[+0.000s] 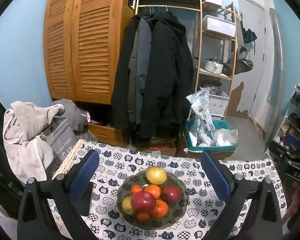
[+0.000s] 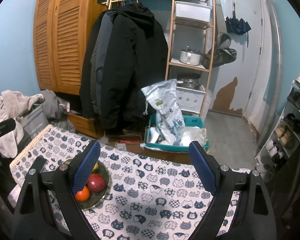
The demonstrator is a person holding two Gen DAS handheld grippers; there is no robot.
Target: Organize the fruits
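Both grippers are released and grasp nothing: the left gripper (image 1: 150,180) hangs over the bowl (image 1: 182,206), its blue pads spread wide to either side, while the right gripper (image 2: 145,172) hovers over bare cloth (image 2: 150,200) just right of the bowl. Two red apples (image 1: 143,201), two yellow-green ones (image 1: 156,175) and several oranges (image 1: 152,190) (four show) sit heaped in the bowl.

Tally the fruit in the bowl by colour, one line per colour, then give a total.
Red fruit: 2
Orange fruit: 4
Yellow-green fruit: 2
Total: 8, all in the bowl
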